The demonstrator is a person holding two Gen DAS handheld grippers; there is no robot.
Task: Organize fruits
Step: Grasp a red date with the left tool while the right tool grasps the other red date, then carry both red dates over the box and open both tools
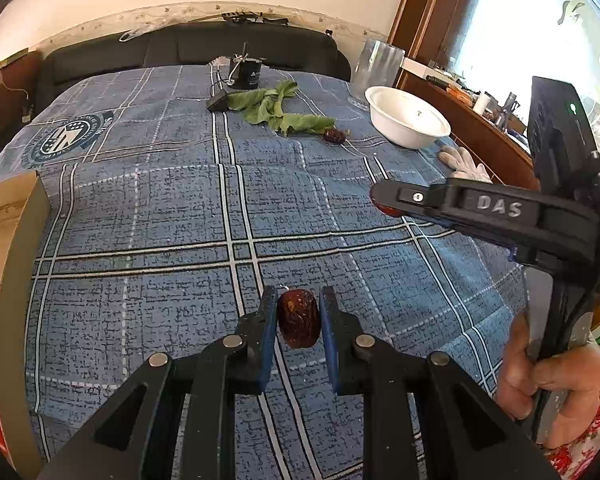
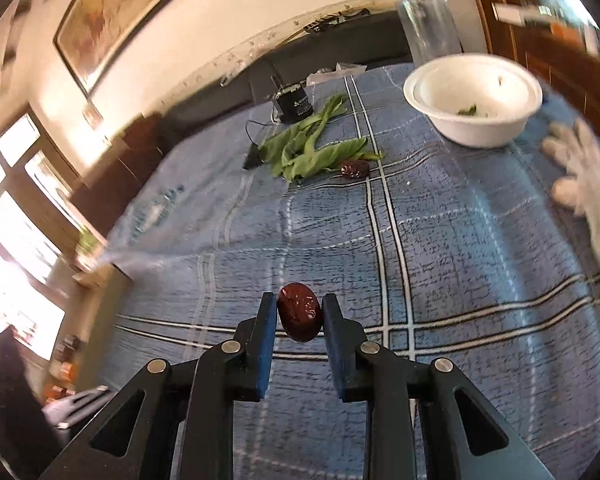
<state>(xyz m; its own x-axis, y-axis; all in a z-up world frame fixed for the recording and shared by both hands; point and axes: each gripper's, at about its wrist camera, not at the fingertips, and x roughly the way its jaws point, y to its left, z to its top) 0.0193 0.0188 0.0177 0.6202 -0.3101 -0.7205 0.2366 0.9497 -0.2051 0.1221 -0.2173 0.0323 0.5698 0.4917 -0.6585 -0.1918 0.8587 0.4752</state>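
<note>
My left gripper (image 1: 298, 312) is shut on a dark red date (image 1: 298, 322), held above the blue checked tablecloth (image 1: 160, 220). My right gripper (image 2: 299, 312) is shut on a second red date (image 2: 300, 312); it also shows in the left wrist view (image 1: 384, 204) at the right, held by a bare hand. A third date (image 1: 334, 135) lies on the cloth beside green leaves (image 1: 276, 108); it shows in the right wrist view (image 2: 355, 169) too. A white bowl (image 1: 406, 117) stands at the far right, seen in the right wrist view (image 2: 474, 98) with a leaf scrap inside.
A black cylinder device (image 1: 245, 73) with a cable stands at the back. A clear glass container (image 1: 378, 65) stands behind the bowl. A white glove (image 2: 584, 184) lies at the right edge. A cardboard box (image 1: 8, 200) is at the left. A dark sofa (image 1: 188, 50) backs the table.
</note>
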